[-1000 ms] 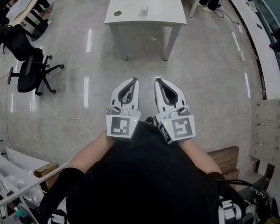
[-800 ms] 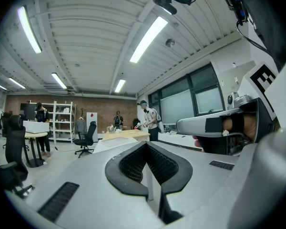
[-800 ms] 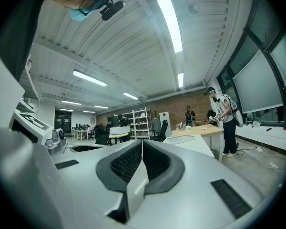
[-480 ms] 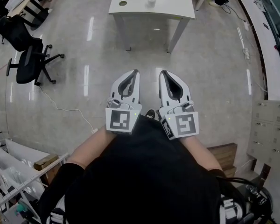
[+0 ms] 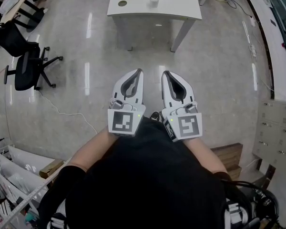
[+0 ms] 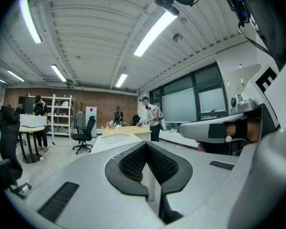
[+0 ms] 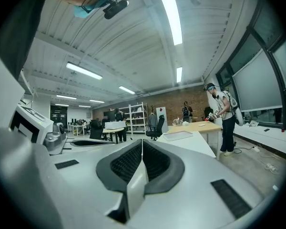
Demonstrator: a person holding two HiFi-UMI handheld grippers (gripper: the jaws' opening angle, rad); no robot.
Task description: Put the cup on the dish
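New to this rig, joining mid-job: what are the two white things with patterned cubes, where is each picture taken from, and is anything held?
There is no robot arm: a person holds a two-fingered gripper in each hand. The head view looks down from the person's head at the left gripper and right gripper. The other two pictures come from cameras riding on each gripper, looking along its fingers. Both pairs of fingers are shut with nothing between them. Ahead stands a white table carrying a clear cup and, apart to its left, a small round dish.
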